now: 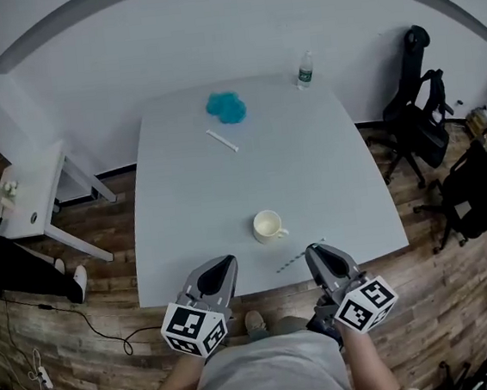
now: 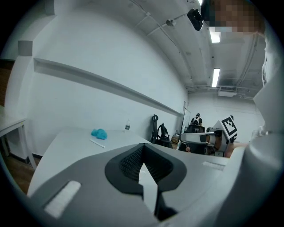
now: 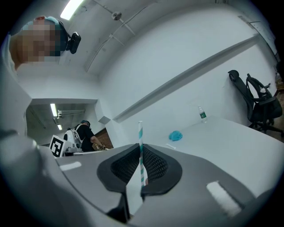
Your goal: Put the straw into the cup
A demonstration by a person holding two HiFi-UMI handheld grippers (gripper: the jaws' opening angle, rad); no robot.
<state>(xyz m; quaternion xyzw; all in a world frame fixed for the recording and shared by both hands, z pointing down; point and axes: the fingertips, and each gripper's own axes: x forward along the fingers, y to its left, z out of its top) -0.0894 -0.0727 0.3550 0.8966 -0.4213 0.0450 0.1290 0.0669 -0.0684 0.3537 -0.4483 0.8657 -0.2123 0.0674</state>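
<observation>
**A:** What does the right gripper (image 3: 140, 147) have?

**B:** Its jaws are pinched on the straw (image 3: 140, 131), a thin one with teal and white stripes. A good length of it sticks out past the tips.

**A:** And the left gripper (image 2: 143, 148)?

**B:** Its jaws are pressed together with nothing between them. It hangs at the near edge of the table (image 1: 346, 179), left of the other gripper.

**A:** Where is the straw relative to the cup (image 1: 267, 225)?

**B:** In the head view the straw lies slantwise over the near edge. Its free end is close to the cup but not touching it. The cup stands upright by the middle of that edge and looks empty.

**A:** How will the straw handle?

**B:** I'd judge it very light and easy to crush or kink, and round enough to swivel between the pads. A gentle hold near one end leaves a long tail to lower past the rim. The cup looks light too, so a push on its wall could shift it.

**A:** Anything else out there?

**B:** There's a blue cloth (image 1: 226, 107) near the far edge, with a white strip (image 1: 221, 140) just in front of it. A bottle (image 1: 304, 71) stands at the far right corner.
</observation>
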